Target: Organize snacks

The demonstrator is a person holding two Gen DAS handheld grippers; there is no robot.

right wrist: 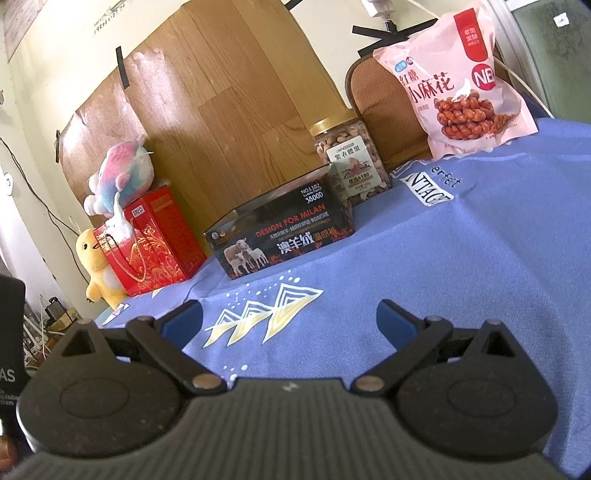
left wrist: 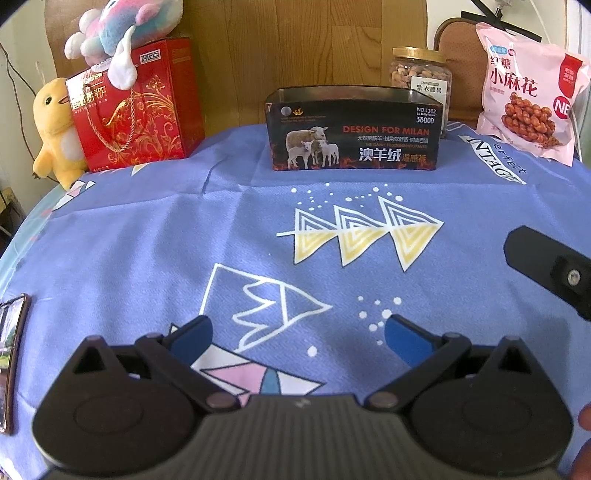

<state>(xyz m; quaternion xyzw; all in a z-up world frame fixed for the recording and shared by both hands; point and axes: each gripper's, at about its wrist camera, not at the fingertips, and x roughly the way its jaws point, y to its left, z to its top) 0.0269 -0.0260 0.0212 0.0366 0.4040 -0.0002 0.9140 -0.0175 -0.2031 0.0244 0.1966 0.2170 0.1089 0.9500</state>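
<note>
An open black box with sheep pictures (left wrist: 354, 129) (right wrist: 284, 236) stands at the back middle of the blue tablecloth. A jar of nuts (left wrist: 421, 79) (right wrist: 349, 158) stands just behind its right end. A pink snack bag (left wrist: 528, 96) (right wrist: 458, 81) leans at the back right. A red gift box (left wrist: 136, 107) (right wrist: 155, 243) stands at the back left. My left gripper (left wrist: 295, 332) is open and empty over the near cloth. My right gripper (right wrist: 290, 319) is open and empty, and part of it shows at the right edge of the left wrist view (left wrist: 554, 269).
A yellow plush duck (left wrist: 55, 129) (right wrist: 98, 269) sits beside the red box, and a pastel plush (left wrist: 125, 33) (right wrist: 118, 173) lies on top of it. A flat dark object (left wrist: 13, 362) lies at the cloth's left edge. A wooden board (right wrist: 207, 103) leans on the wall behind.
</note>
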